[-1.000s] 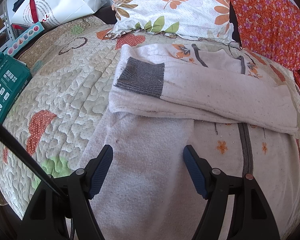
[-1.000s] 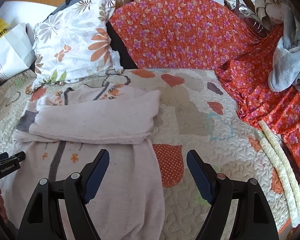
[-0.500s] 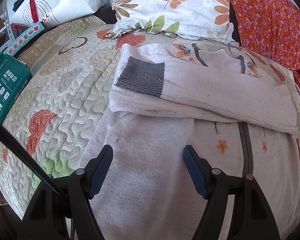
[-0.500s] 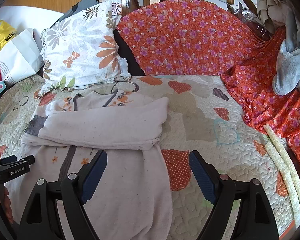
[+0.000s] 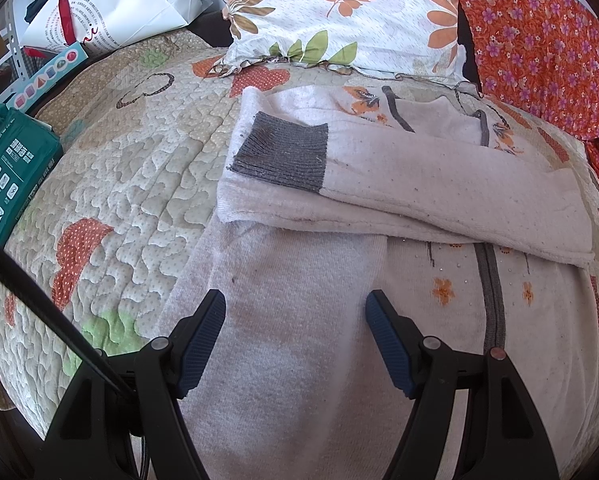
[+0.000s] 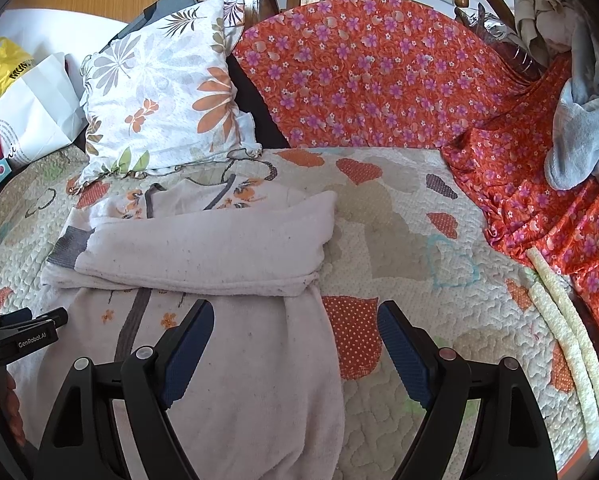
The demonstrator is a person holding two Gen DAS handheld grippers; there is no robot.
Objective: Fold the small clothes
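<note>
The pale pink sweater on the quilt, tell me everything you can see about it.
The pale pink sweater looks like soft, fleecy knit, lightly speckled with lint. Its front carries small orange flowers and a grey stripe. Both sleeves are folded across the chest, the upper one ending in a ribbed grey cuff. It lies flat on the patterned quilt, neckline toward the floral pillow. The open left gripper and open right gripper are above its lower part; whether they touch it is unclear.

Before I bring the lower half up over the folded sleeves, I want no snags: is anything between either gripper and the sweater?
Nothing visible. The left gripper and right gripper are both open directly over the pale sweater. The folded sleeves lie across it further up, with only bare quilt beside them.
</note>
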